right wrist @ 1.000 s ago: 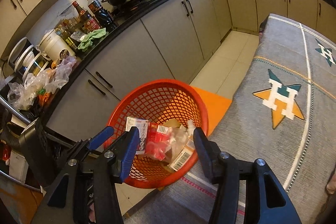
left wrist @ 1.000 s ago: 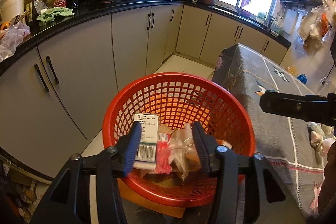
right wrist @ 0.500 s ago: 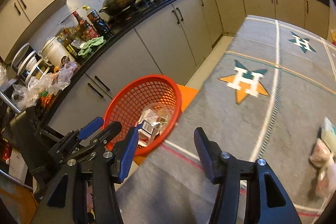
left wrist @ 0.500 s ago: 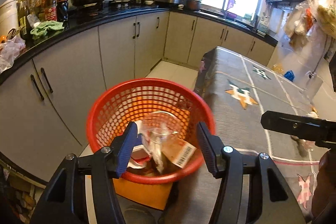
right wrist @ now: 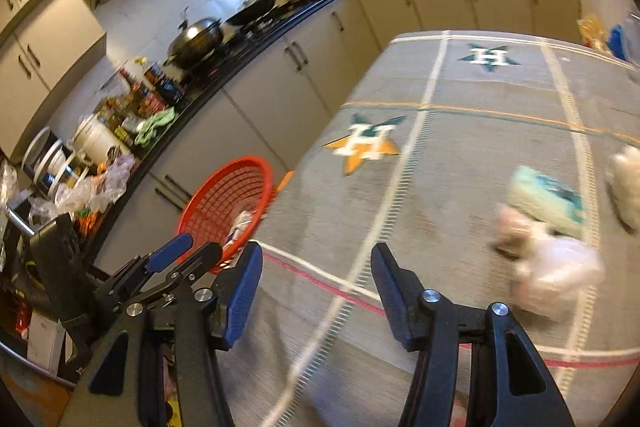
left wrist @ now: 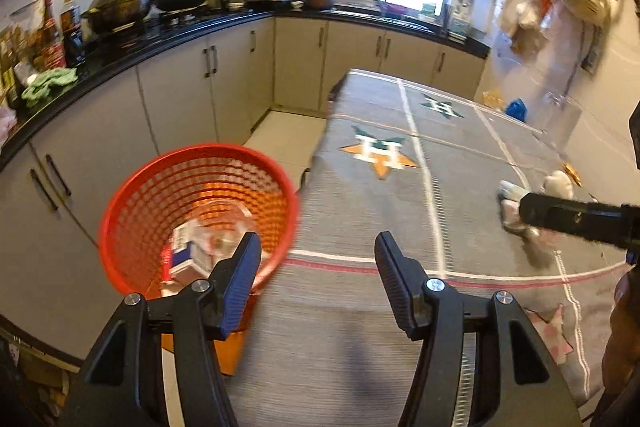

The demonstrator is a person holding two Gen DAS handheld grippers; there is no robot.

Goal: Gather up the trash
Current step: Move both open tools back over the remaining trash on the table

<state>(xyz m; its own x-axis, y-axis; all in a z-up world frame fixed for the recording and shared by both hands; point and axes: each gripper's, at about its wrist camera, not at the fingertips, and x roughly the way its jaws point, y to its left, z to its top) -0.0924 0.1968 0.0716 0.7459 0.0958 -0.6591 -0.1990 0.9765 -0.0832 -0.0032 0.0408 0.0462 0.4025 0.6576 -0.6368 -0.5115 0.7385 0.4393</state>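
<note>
Both grippers are empty right now. Left gripper (left wrist: 318, 267) is sitting roughly half open, nothing between its pads. Right gripper (right wrist: 316, 277) is sitting about the same width, also gripping nothing, just grey cloth showing through the gap.

Where the trash is sitting:
- Red basket (left wrist: 132, 187) is standing off the near-left corner of the table (left wrist: 360, 327), on what looks like an orange stool. It is already holding a batch: a small red-white-blue carton (left wrist: 188, 259), some clear plastic wrap, maybe more underneath. So part of the job is reading as done.
- More trash is lying on the tablecloth, well apart from the basket, off to the right of both grippers: a crumpled pinkish plastic bag (right wrist: 556, 275), a teal-and-white flat packet (right wrist: 544, 201) just behind it, touching or nearly so, and a white crumpled wad (right wrist: 626, 179) at the right edge of frame. Motion blur is heavy here, so I'm not certain what the bag and wad are actually made of.
- In the left wrist view the right gripper's finger is partly covering that same cluster.

My read: task is sitting around midway. Basket is loaded, table is not cleared, at least three pieces are waiting. Next grab is looking like the pink bag, since it is lying closest to the right gripper. It is soft and crumpled, so a pinch is probably catching only a fold.
</note>
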